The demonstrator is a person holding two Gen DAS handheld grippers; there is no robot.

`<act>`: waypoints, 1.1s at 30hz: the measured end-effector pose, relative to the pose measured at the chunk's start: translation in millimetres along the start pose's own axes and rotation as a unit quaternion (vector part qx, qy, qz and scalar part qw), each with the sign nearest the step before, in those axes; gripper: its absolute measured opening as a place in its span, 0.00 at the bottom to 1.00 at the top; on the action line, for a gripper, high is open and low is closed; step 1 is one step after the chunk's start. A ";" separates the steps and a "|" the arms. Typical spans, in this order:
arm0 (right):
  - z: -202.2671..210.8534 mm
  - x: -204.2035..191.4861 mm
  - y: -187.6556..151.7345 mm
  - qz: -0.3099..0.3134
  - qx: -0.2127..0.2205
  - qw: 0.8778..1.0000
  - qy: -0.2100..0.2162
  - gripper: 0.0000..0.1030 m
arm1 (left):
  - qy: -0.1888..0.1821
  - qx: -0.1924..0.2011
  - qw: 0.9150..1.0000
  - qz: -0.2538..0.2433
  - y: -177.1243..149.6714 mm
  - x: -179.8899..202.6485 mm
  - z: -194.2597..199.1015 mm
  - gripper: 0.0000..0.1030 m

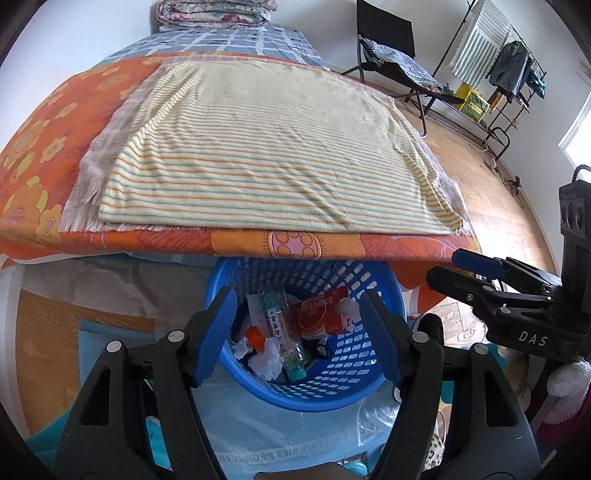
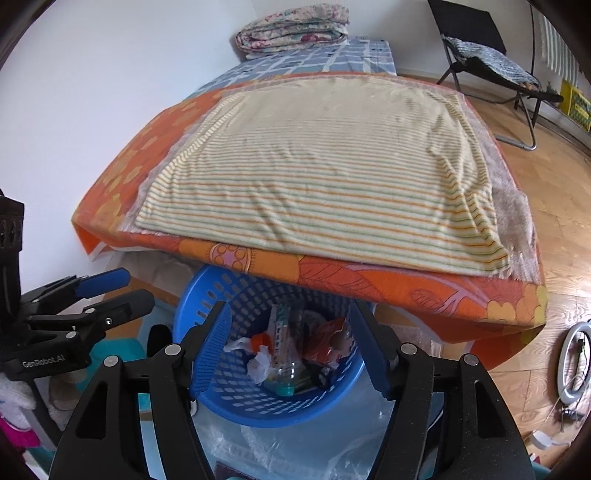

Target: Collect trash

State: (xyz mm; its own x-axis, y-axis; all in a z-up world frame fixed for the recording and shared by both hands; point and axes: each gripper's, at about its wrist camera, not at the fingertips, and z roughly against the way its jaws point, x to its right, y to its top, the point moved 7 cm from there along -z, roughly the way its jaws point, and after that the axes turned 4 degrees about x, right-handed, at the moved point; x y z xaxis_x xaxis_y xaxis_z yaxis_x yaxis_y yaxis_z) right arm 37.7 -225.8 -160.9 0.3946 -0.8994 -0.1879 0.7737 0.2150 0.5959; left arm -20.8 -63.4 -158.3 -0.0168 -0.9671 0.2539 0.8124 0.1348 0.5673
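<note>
A blue mesh basket [image 1: 354, 384] stands on the floor under the bed's foot edge; it also shows in the right wrist view [image 2: 236, 398]. It holds trash: a red packet [image 1: 319, 312], a plastic bottle [image 1: 291, 354], crumpled white tissue [image 1: 266, 363] and an orange cap [image 1: 255, 336]. My left gripper [image 1: 301, 332] is open and empty above the basket. My right gripper [image 2: 290, 339] is open and empty above it too, and shows at the right of the left wrist view [image 1: 447, 267]. The left gripper shows at the left of the right wrist view [image 2: 136, 286].
The bed [image 1: 55, 147] carries a striped yellow blanket [image 1: 266, 147] and a folded quilt [image 2: 291, 27] at its head. A black folding chair [image 1: 391, 48] and a clothes rack [image 1: 509, 66] stand on the wooden floor at right. A ring light [image 2: 576, 362] lies on the floor.
</note>
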 end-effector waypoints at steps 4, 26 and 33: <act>6.2 2.4 6.6 0.002 0.013 1.000 -0.014 0.64 | 0.005 0.011 1.000 -0.001 6.0 -0.1 3.5 0.73; 44.2 7.4 67.3 0.006 0.083 0.996 -0.038 0.64 | 0.012 0.100 0.995 -0.009 85.9 9.9 41.4 0.81; 55.3 9.1 90.6 0.014 0.105 0.994 -0.037 0.66 | 0.019 0.129 0.991 -0.016 120.4 11.9 56.3 0.84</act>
State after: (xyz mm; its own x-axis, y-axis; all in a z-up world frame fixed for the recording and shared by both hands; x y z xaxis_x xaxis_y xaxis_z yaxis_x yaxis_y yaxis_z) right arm 84.0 -235.5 -65.4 0.3714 -0.9212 -0.1162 0.6398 0.1631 0.7511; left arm 43.9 -46.5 -42.9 -0.0136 -0.9786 0.2056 0.6360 0.1502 0.7569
